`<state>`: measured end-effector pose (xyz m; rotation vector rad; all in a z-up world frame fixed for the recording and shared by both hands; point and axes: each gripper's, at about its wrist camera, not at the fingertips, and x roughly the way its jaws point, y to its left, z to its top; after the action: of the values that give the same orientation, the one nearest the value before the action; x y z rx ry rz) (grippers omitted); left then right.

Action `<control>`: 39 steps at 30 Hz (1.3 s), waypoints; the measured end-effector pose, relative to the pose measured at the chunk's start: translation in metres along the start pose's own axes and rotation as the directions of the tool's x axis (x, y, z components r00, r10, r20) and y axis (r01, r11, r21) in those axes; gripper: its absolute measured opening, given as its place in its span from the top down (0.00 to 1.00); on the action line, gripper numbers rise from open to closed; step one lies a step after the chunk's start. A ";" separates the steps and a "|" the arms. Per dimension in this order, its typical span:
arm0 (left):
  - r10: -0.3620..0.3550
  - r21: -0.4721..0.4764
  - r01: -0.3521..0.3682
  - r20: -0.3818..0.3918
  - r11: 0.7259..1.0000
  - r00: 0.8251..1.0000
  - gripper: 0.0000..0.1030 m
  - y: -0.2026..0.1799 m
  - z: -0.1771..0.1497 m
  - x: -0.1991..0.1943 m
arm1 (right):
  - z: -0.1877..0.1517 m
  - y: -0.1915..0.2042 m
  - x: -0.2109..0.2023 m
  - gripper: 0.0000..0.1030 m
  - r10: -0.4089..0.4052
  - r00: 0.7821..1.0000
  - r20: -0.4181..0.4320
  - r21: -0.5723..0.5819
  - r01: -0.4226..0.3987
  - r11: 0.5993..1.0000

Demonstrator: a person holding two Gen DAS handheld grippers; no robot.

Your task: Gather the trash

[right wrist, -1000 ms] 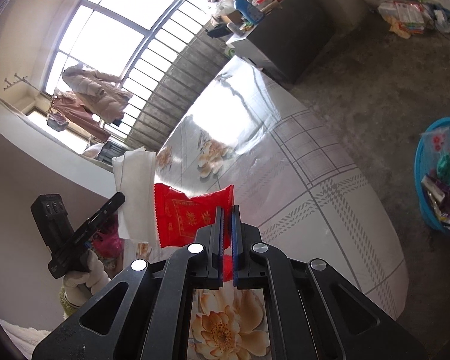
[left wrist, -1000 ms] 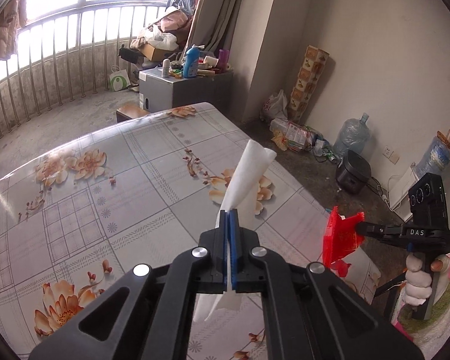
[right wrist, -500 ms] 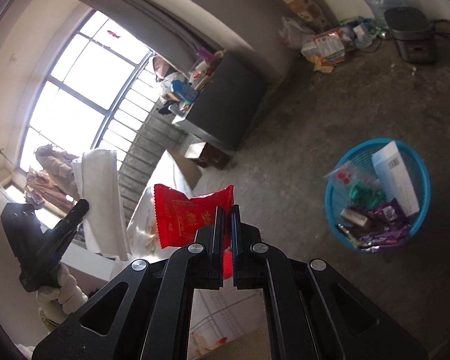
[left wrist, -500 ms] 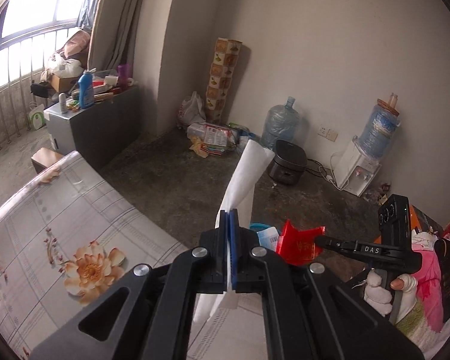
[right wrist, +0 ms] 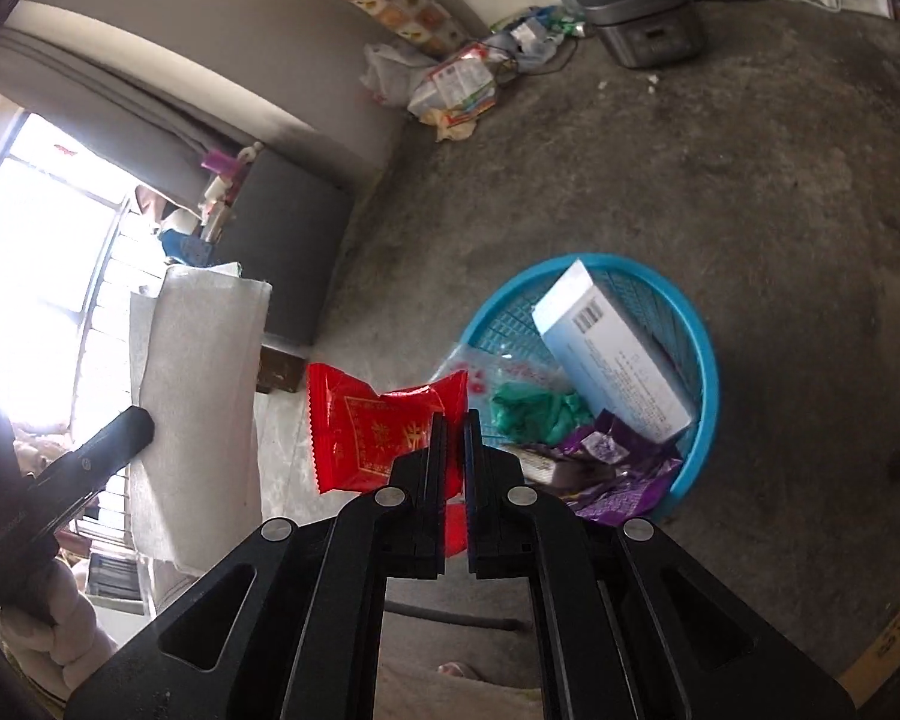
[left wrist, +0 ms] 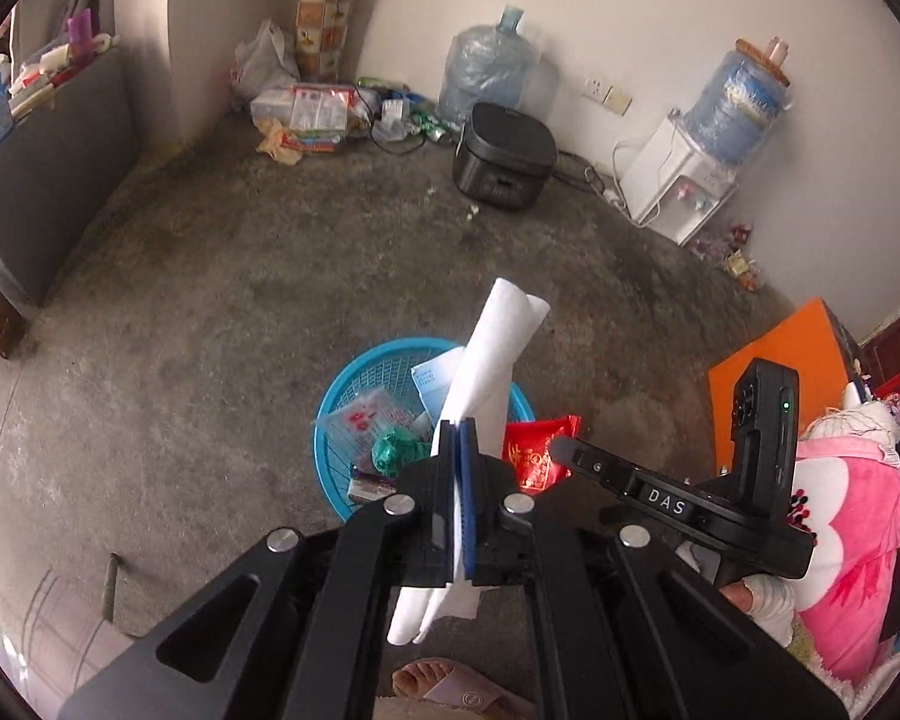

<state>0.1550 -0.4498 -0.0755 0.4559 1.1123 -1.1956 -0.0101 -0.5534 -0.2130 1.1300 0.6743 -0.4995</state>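
Observation:
My left gripper [left wrist: 459, 429] is shut on a folded white paper towel [left wrist: 498, 354] that sticks up past its tips, above the blue plastic basket [left wrist: 342, 408] on the floor. Just to its right, my right gripper [left wrist: 561, 447] carries a red snack packet [left wrist: 534, 456]. In the right wrist view the right gripper [right wrist: 455, 420] has its jaws opening a little, with the red packet [right wrist: 378, 426] still caught between them, near the blue basket [right wrist: 705, 360]. The basket holds a white box [right wrist: 612, 354], a green wrapper [right wrist: 534, 414] and purple wrappers [right wrist: 618, 468]. The paper towel [right wrist: 198, 396] hangs at the left.
Bare concrete floor surrounds the basket. A rice cooker [left wrist: 504, 156], water dispenser [left wrist: 678, 192] and big water bottle [left wrist: 492, 72] stand along the far wall, with a litter pile [left wrist: 312, 114]. A grey cabinet [left wrist: 48, 180] is left, an orange board [left wrist: 774, 372] right, a sandalled foot [left wrist: 444, 684] below.
Both grippers swung away from the flowered table and tipped down toward the floor, so the blue basket now lies under them. The right jaws have parted slightly around the red packet.

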 end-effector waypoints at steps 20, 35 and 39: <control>0.046 -0.030 -0.043 0.117 0.999 0.992 0.48 0.000 -0.014 -0.037 | -0.002 0.002 -0.039 0.62 -0.076 0.992 0.103 -0.025 0.079 0.997; 0.617 -0.456 -0.425 0.473 0.782 0.628 0.05 -0.028 -0.201 -0.288 | -0.127 0.218 -0.184 0.07 0.269 0.908 0.320 -0.732 0.057 0.679; 0.688 -0.558 -0.444 0.368 0.702 0.625 0.05 -0.030 -0.259 -0.295 | -0.171 0.234 -0.192 0.07 0.258 0.922 0.288 -0.826 0.103 0.555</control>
<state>0.0276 -0.1089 0.0741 0.0873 0.5871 -0.4160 -0.0280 -0.3048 0.0297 0.1185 0.4134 -0.2373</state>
